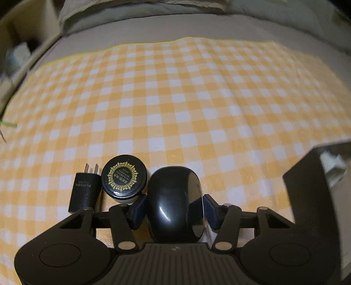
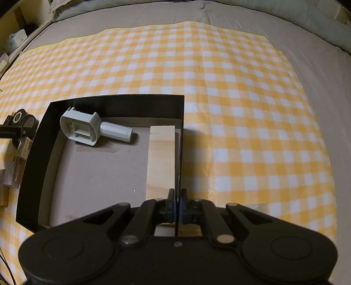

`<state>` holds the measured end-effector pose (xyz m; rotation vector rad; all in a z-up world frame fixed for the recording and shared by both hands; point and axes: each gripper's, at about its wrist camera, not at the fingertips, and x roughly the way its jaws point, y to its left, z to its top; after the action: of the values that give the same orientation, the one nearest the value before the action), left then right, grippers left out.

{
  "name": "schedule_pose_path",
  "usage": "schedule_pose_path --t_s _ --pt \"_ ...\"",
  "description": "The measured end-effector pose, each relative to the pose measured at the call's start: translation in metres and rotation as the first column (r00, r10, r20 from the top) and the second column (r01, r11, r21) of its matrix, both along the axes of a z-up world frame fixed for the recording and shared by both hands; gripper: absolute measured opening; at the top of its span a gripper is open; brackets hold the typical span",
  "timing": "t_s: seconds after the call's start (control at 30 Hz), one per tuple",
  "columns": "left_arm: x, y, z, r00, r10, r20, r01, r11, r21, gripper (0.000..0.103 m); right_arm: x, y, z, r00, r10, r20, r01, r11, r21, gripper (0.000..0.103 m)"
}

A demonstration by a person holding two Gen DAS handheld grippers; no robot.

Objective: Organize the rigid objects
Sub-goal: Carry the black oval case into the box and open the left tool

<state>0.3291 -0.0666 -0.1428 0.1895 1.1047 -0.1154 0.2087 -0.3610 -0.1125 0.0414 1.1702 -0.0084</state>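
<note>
In the left wrist view my left gripper [image 1: 174,205] straddles a glossy black round object [image 1: 171,197] with a clear rim, lying on the yellow checked cloth [image 1: 175,98]. Both pads touch its sides. Just left of it sit a round jar with a black and gold lid [image 1: 124,177] and a black plug adapter [image 1: 84,190]. In the right wrist view my right gripper [image 2: 177,195] is shut on the thin right wall of an open black box [image 2: 114,100]. Inside the box lie a grey plastic tool with a handle [image 2: 87,128] and a wooden block [image 2: 162,157].
The cloth covers a grey bed sheet [image 2: 318,72], with pillows [image 2: 131,8] along the far edge. A shelf with small items [image 2: 15,39] stands at the far left. The black box's corner [image 1: 307,186] rises right of my left gripper.
</note>
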Motion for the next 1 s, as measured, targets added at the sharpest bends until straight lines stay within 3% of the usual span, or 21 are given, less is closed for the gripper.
schedule_pose_path --t_s 0.07,0.13,0.33,0.5,0.8,1.0 --pt "-0.001 -0.01 -0.003 1.0 -0.02 0.009 0.02 0.999 0.042 0.055 0.0 0.0 0.0 1.0 0.001 0.0 -0.001 1.0 0.001 0.004" --pt "-0.001 -0.015 -0.002 1.0 -0.006 0.008 0.006 0.999 0.034 0.054 0.0 0.0 0.0 1.0 -0.001 0.0 0.001 1.0 0.003 0.004" --pt "-0.004 0.003 0.005 0.998 0.057 0.009 -0.057 0.997 -0.05 0.054 0.0 0.0 -0.001 1.0 0.002 0.0 -0.002 1.0 -0.002 0.004" --pt "-0.014 0.024 0.033 0.996 0.071 0.061 -0.061 0.988 -0.143 0.054 0.001 -0.001 -0.001 1.0 0.001 -0.001 -0.001 1.0 -0.001 0.004" --pt "-0.044 -0.001 0.083 0.996 0.035 0.08 -0.004 0.935 -0.354 0.054 0.002 0.001 -0.003 1.0 0.004 -0.003 -0.004 1.0 -0.012 0.004" --pt "-0.066 -0.041 0.085 0.999 -0.026 0.045 0.044 0.888 -0.457 0.054 0.002 0.0 -0.003 1.0 0.007 -0.004 -0.007 1.0 -0.015 0.004"
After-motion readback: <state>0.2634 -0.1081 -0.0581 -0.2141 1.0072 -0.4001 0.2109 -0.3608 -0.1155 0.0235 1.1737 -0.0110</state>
